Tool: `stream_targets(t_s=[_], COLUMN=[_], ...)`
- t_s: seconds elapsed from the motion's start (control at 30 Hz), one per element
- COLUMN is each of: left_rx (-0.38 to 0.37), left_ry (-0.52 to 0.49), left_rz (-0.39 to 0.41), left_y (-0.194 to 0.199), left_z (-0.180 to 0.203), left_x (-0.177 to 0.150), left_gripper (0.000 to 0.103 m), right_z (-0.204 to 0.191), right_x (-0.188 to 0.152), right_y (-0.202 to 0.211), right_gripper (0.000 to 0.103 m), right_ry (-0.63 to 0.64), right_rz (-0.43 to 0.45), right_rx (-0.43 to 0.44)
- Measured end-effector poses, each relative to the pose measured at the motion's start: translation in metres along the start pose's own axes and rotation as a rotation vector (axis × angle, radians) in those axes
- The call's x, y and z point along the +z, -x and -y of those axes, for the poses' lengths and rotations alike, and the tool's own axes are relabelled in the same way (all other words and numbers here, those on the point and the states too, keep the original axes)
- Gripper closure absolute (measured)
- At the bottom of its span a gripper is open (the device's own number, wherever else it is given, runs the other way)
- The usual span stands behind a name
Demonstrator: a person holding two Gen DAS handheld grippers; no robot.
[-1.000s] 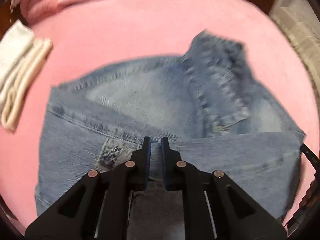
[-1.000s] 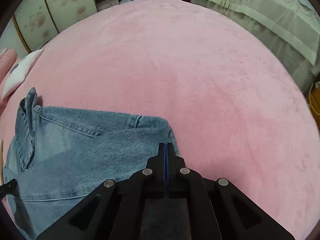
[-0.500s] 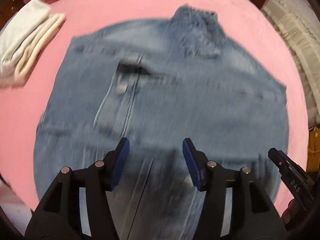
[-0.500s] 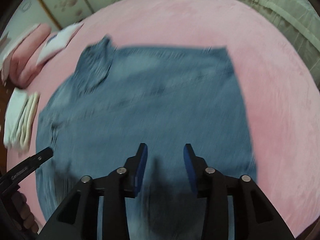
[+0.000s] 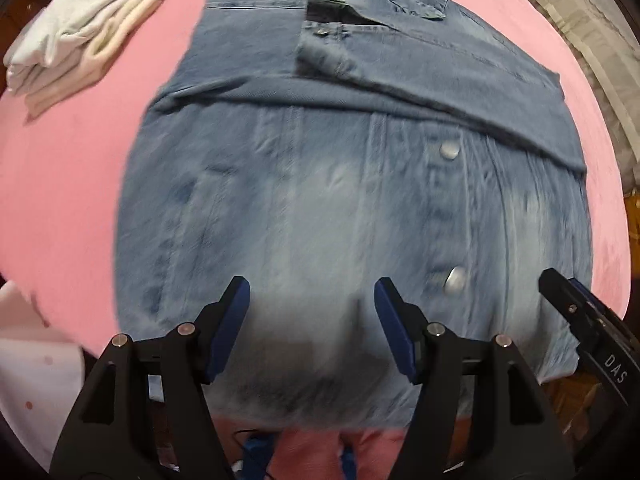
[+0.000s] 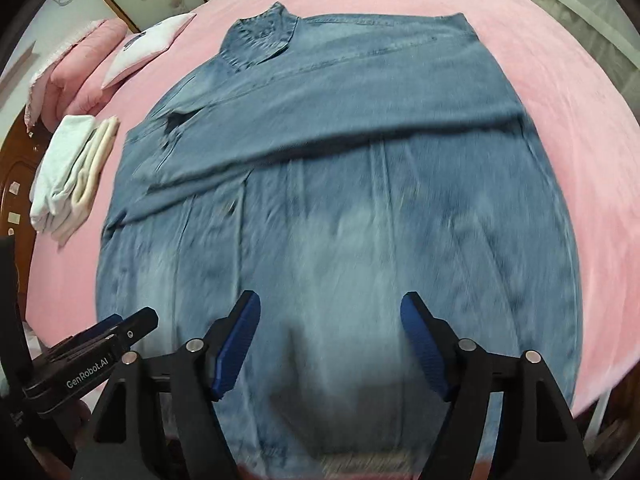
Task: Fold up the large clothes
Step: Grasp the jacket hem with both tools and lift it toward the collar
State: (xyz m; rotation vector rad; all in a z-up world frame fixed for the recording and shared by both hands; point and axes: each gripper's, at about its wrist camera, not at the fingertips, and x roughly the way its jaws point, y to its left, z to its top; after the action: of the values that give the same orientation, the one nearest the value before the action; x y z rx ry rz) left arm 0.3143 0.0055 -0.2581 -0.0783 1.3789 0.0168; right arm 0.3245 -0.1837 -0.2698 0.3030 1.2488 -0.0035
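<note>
Below both spread fingers (image 5: 312, 304), flat denim jacket (image 5: 340, 200), untouched

Pink bed cover (image 6: 532, 52) with denim jacket (image 6: 340, 184), folded whites (image 6: 72, 168), pillows (image 6: 80, 64).

Two markings were legible. In the left wrist view, the white capitals "DAS" stood on the black body of the right gripper (image 5: 592, 332) where it entered at the lower right edge; whatever came before those letters was cut off or out of sight. In the right wrist view, "GenRobot.AI" ran in white along the black side of the left gripper (image 6: 104, 344) at the lower left — read cleanly, slanted upward with the housing. A white cushion (image 6: 150, 42) at the far left carried a dark print, too small and blurred to read. No other lettering could be read.
</note>
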Motion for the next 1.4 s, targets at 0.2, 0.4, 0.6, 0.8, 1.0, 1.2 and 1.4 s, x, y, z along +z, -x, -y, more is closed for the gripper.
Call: stream_targets(t_s=[0.2, 0.4, 0.6, 0.8, 1.0, 1.2, 1.4], left_rx=[0.024, 0.035, 0.047, 0.025, -0.025, -0.174, -0.253], left_ry=[-0.012, 0.038, 0.183, 0.217, 0.219, 0.264, 0.245], left_rz=[0.007, -0.001, -0.004, -0.039, -0.019, -0.011, -0.018], left_y=[0.033, 0.046, 0.036, 0.021, 0.01, -0.008, -0.023], left_z=[-0.031, -0.064, -0.113, -0.141, -0.166, -0.191, -0.197], left_x=[-0.036, -0.067, -0.095, -0.119, -0.124, -0.118, -0.114], left_gripper=[0.04, 0.04, 0.04, 0.04, 0.04, 0.04, 0.04], right_z=[-0.002, 0.025, 0.096, 0.184, 0.238, 0.248, 0.265], right_x=[-0.055, -0.094, -0.116, -0.128, -0.133, -0.13, -0.133], right_y=[0.043, 0.077, 0.082, 0.076, 0.049, 0.045, 0.054], right_gripper=[0.019, 0.018, 0.018, 0.019, 0.04, 0.064, 0.07], right_ry=[-0.015, -0.035, -0.164, -0.314, -0.346, -0.314, -0.417], right_rz=[0.017, 0.027, 0.024, 0.057, -0.012, 0.003, -0.002], right_rx=[-0.006, -0.005, 0.015, -0.028, -0.032, 0.056, 0.175])
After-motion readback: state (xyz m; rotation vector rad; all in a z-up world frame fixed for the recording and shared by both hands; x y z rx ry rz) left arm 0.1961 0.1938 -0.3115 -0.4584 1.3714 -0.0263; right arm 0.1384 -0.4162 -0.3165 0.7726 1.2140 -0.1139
